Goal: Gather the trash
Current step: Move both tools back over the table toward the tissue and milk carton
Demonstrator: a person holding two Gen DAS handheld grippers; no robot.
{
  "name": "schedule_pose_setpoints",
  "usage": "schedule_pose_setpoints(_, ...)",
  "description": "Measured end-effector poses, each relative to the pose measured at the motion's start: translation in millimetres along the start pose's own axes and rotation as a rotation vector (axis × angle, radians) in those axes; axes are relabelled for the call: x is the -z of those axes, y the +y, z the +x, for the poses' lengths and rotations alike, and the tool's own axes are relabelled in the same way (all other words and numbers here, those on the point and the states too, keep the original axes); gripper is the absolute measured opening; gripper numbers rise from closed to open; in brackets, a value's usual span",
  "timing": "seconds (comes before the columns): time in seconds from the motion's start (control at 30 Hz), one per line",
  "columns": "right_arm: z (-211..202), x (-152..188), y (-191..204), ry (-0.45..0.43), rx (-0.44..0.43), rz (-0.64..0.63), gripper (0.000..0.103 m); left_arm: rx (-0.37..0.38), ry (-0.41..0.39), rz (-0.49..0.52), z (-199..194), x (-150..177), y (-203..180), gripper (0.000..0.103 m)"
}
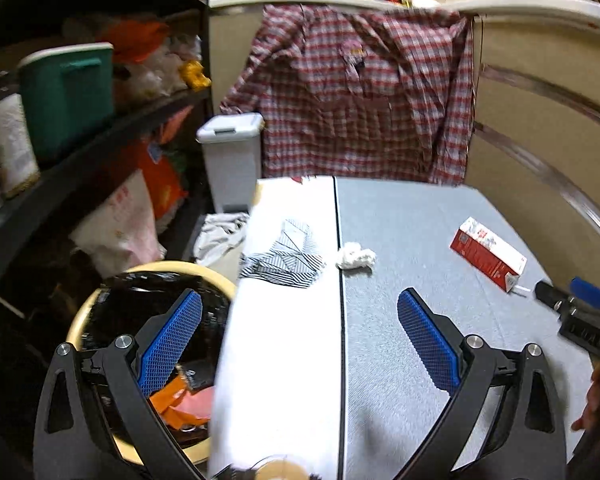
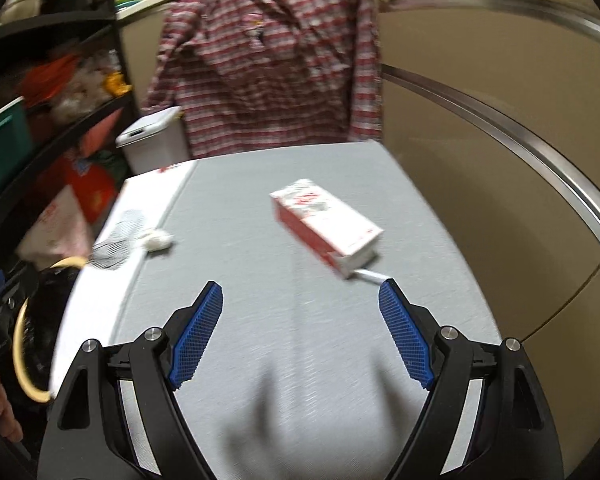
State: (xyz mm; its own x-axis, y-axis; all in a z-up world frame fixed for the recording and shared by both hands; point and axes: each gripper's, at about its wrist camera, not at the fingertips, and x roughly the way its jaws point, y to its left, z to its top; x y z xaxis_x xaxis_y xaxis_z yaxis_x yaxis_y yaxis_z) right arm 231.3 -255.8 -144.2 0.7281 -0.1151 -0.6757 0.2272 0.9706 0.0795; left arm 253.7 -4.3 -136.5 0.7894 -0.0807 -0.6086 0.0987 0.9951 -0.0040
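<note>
Red-and-white carton (image 2: pixel 326 226) lies ahead of the right gripper (image 2: pixel 300 300), jaws apart; left gripper (image 1: pixel 300 308) likewise apart. Closing on its light open end might spin it away.

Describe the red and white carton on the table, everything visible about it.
The carton is a long rectangular box, apparently thin cardboard: red on its side, white on top with red print too blurred to read. It lies flat on its long side on the grey table, angled diagonally. The near end looks opened, and a small white piece pokes out there. Nothing grips it; the right tongs stand open just short of it, one blue pad near that end. The crumpled tissue lies well apart.
</note>
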Motion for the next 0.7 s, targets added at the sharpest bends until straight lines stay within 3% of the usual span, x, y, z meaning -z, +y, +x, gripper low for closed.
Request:
schedule_pose_setpoints(0.23,40.0,-5.3,-32.0,0.013,0.048,0.039,0.080,0.029,0.045,0.073,49.4,0.1,-23.7,0.095)
schedule_pose_setpoints(0.5,76.7,-16.4,-32.8,0.018,0.065,-0.005,0.080,0.062,0.033,0.147,91.0,-13.3,-40.1,0.087)
schedule_pose_setpoints(0.7,91.5,-23.0,-29.8,0.016,0.066,-0.036,0.082,0.100,0.093,0.140,125.4,-17.5,-41.0,0.084)
